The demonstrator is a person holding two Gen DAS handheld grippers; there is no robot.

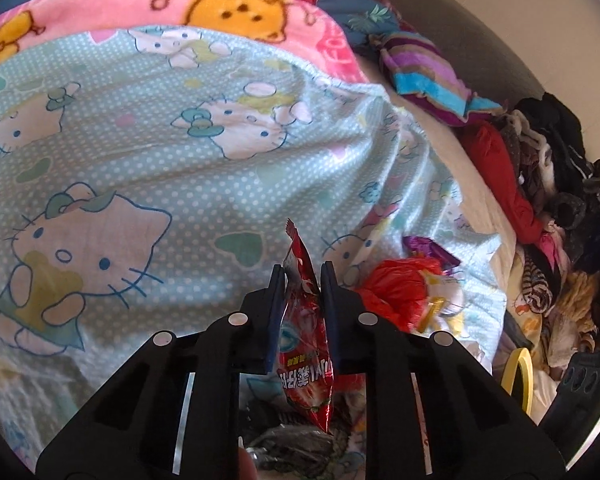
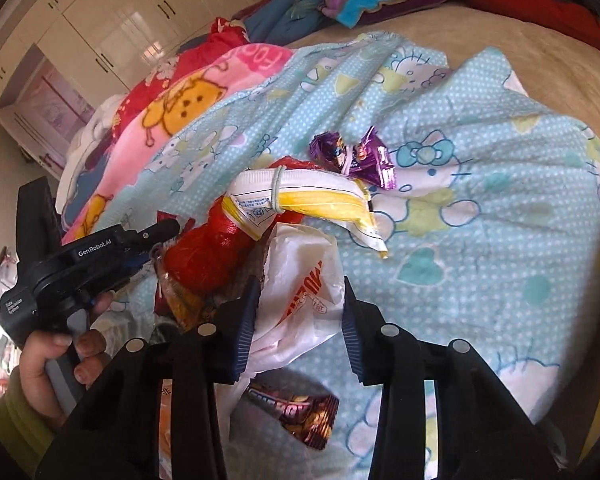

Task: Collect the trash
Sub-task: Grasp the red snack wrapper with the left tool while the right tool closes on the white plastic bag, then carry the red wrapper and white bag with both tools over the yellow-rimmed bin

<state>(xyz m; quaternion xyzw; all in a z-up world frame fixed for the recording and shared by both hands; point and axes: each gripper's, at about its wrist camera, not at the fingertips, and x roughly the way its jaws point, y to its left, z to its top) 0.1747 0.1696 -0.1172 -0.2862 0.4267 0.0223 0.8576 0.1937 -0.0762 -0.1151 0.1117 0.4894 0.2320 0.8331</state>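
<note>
Red wrapper [image 1: 306, 336] between left fingers [image 1: 274, 312]

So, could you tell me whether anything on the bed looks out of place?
Yes: litter lies on the sheet: a purple wrapper, a yellow-and-white packet and a white plastic bag. The left gripper pinches a red snack packet.

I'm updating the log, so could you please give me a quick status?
Left tool shut on red snack wrapper. Right tool open around white plastic bag. Purple wrapper remains on bedsheet.
</note>
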